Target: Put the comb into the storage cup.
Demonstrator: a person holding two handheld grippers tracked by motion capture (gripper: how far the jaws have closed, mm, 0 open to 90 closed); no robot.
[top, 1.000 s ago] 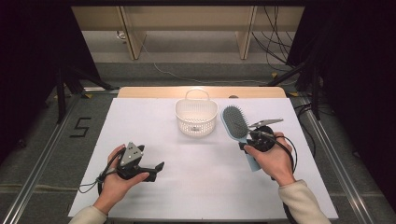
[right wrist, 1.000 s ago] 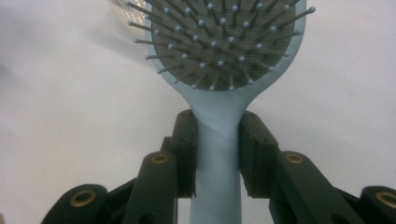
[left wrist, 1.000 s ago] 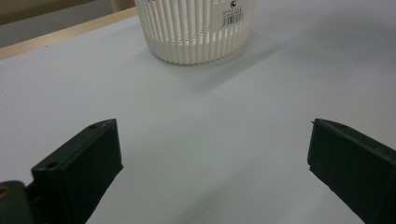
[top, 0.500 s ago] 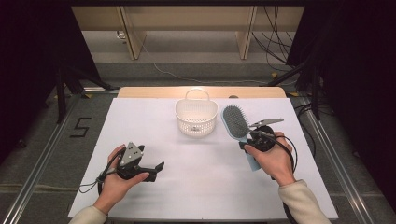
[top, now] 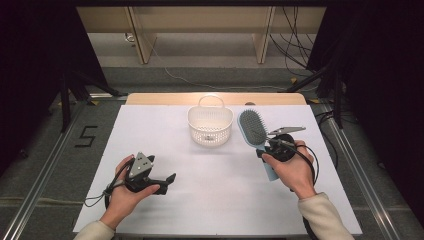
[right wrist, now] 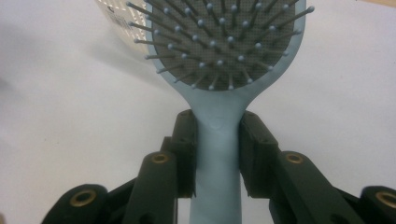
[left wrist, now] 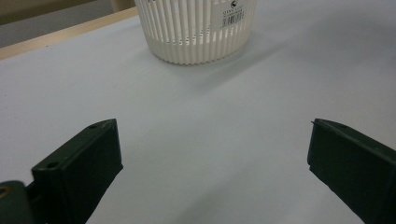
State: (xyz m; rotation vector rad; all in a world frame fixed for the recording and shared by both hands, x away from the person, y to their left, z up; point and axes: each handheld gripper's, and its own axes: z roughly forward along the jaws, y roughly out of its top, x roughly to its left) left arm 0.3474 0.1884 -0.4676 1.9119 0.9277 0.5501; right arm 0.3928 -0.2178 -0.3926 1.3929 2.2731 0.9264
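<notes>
Risk: the right claw (right wrist: 217, 154) pinches only the narrow neck of the hairbrush (top: 254, 134), so the heavy head could pivot or slip. Swinging left, it could clip the basket (top: 210, 126). The brush is pale blue with ball-tipped bristles on a grey pad, right of the basket. Left claw (left wrist: 212, 172) spread, nothing between its jaws.

The white tabletop (top: 215, 200) is lit brightly and evenly from above, while the surroundings beyond its edges are left nearly black. Soft shadows are cast beside the basket (left wrist: 196, 32) in the left gripper view. The nearest black parts at the bottom of both gripper views are slightly blurred.
</notes>
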